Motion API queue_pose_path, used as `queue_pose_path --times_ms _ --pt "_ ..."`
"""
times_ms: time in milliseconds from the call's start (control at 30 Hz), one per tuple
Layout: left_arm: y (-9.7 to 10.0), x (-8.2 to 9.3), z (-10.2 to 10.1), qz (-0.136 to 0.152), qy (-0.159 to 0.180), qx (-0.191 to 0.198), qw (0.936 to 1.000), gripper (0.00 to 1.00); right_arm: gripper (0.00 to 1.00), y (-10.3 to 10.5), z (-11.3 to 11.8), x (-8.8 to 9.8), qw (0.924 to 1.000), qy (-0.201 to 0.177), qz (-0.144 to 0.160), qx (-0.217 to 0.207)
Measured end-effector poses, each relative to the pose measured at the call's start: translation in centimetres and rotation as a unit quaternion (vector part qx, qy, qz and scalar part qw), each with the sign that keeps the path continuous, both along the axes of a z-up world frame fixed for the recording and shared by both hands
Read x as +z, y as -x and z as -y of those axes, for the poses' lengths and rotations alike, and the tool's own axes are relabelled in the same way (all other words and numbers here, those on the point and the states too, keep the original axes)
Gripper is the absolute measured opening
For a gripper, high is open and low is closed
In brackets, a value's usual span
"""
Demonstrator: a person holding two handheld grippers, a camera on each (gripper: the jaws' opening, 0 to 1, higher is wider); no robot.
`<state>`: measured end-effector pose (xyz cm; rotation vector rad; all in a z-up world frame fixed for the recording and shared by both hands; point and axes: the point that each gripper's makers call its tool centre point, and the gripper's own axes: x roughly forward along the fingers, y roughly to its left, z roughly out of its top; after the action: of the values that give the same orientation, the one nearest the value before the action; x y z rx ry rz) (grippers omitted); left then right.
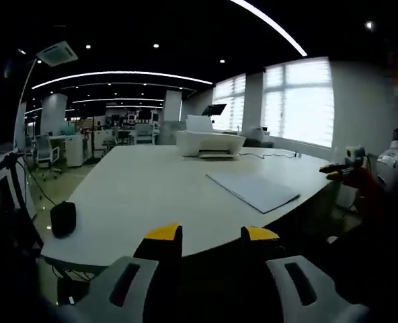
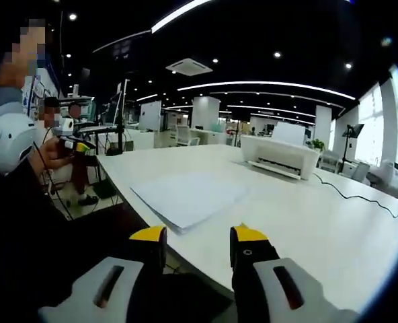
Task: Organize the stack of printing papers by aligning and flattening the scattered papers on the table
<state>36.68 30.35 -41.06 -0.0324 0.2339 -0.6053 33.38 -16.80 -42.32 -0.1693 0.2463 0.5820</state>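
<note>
Your left hand-held gripper (image 1: 211,237) hangs off the near edge of the surface (image 1: 138,195), jaws spread wide w/ nothing between them. The paper stack (image 1: 254,189) lies ahead and to the right, well apart from it, near the surface's right edge — bare top all around. A printer (image 1: 210,142) sits at the far side, a dark speaker (image 1: 62,218) by the left corner. Your right hand-held gripper (image 2: 197,239) is also wide and empty, just short of the edge — the paper stack (image 2: 189,197) lies near, straight ahead, printer (image 2: 280,156) beyond, its cable (image 2: 360,198) trailing right.
</note>
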Motion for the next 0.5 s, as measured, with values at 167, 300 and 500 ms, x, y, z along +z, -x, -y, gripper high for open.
queue_pose_path --times_ms 167,300,500 --pt "0.06 0.25 0.09 0.006 0.005 -0.001 1.0000 0.41 0.34 0.14 0.35 -0.39 1.0000 0.000 -0.005 -0.003" --pt "0.21 -0.17 0.16 0.001 0.003 -0.001 1.0000 0.41 0.34 0.14 0.51 -0.72 0.9999 -0.001 -0.009 -0.005" --pt "0.43 -0.24 0.46 0.001 0.002 -0.004 1.0000 0.41 0.34 0.04 0.10 -0.99 0.9999 0.004 -0.012 0.000"
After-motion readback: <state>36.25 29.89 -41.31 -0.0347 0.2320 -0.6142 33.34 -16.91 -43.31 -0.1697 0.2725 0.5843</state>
